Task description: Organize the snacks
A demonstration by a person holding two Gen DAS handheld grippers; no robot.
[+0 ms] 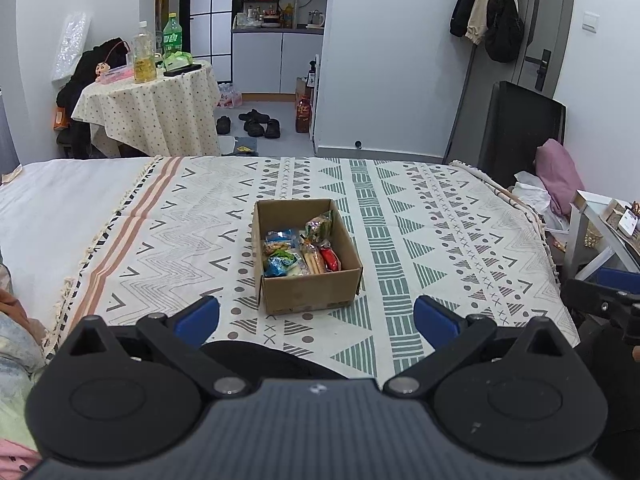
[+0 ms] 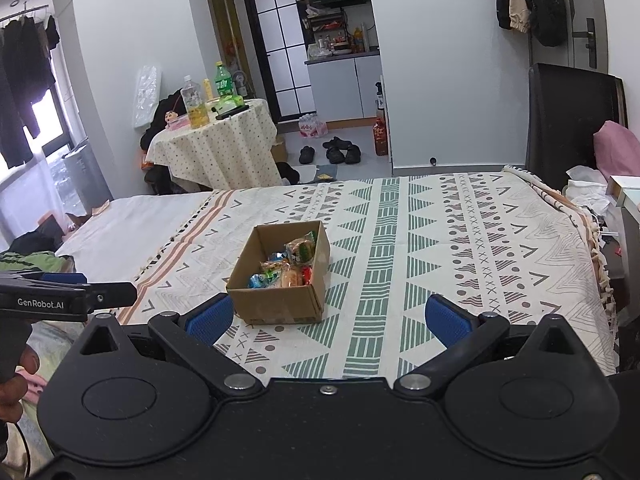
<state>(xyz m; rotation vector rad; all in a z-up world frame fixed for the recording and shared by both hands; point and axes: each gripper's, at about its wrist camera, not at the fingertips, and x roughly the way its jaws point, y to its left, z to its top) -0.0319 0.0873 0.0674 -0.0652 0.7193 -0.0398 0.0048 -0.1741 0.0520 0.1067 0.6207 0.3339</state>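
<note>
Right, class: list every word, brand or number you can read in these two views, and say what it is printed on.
"GenRobot.AI": on the side of the left gripper, seen in the right wrist view.
Green bottle label: too blurred to read.
Red bottle label: too blurred.
Snack packets in the cardboard box: print too small.

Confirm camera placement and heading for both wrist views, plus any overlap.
Left wrist: on the left gripper, jaws open, low at the bed's near edge, facing the cardboard box of snacks; right gripper at right edge.
Right wrist: on the right gripper, jaws open, further right, facing the same box; left gripper and a hand at left.
Shared: box, patterned blanket, round table, kitchenette.
</note>
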